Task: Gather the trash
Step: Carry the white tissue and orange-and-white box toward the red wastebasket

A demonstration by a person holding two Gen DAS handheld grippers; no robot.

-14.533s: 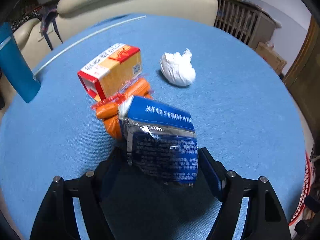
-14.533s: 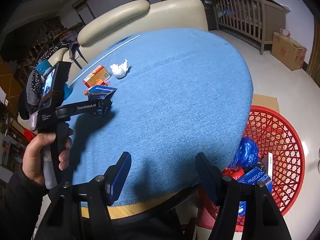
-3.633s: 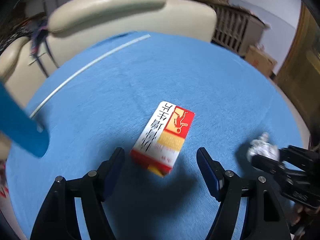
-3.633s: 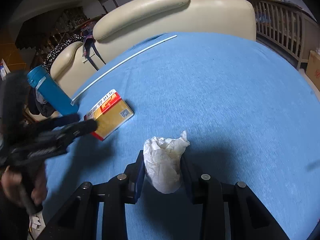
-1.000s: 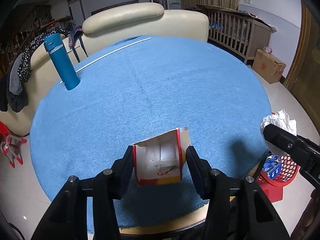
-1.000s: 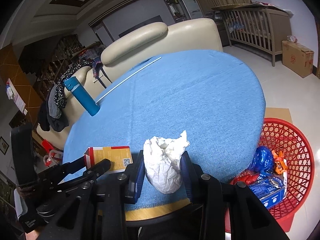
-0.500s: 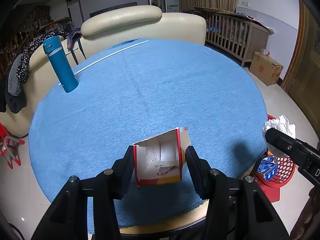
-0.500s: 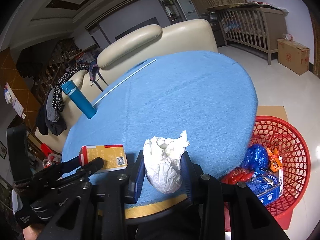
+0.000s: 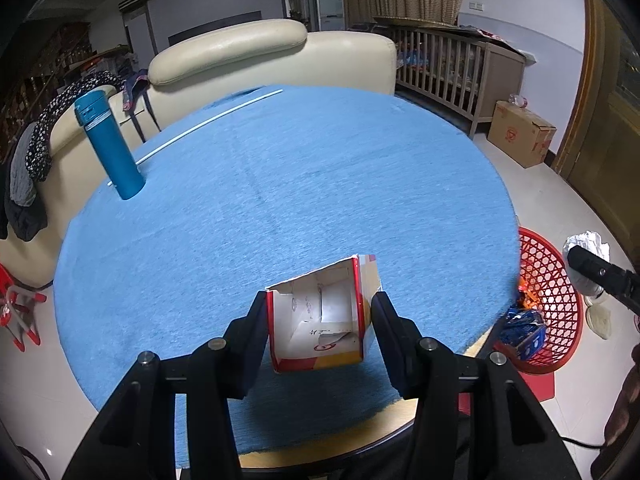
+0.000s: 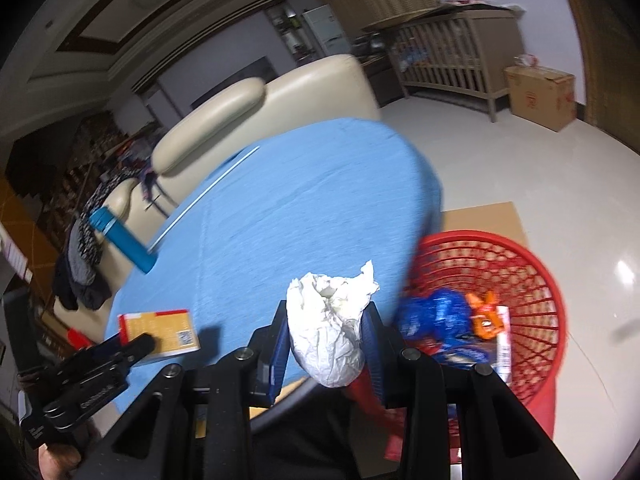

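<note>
The left gripper (image 9: 320, 322) is clamped on an opened red-and-yellow carton (image 9: 322, 316), held above the near edge of the blue-clothed round table (image 9: 304, 184); its torn end faces the camera, and small handwriting inside is too small to read. A QR code shows on its yellow face in the right wrist view. The right gripper (image 10: 326, 340) is closed around a crumpled white tissue (image 10: 330, 320). Half a second ago the tissue was over the table's edge; now it hangs between the table and the red mesh basket (image 10: 532, 272), which sits on the floor just beside the table. The basket holds blue wrappers (image 10: 438, 312) and an orange wrapper (image 10: 486, 316). A blue bottle (image 9: 110, 146) stands on the table's far left.
</note>
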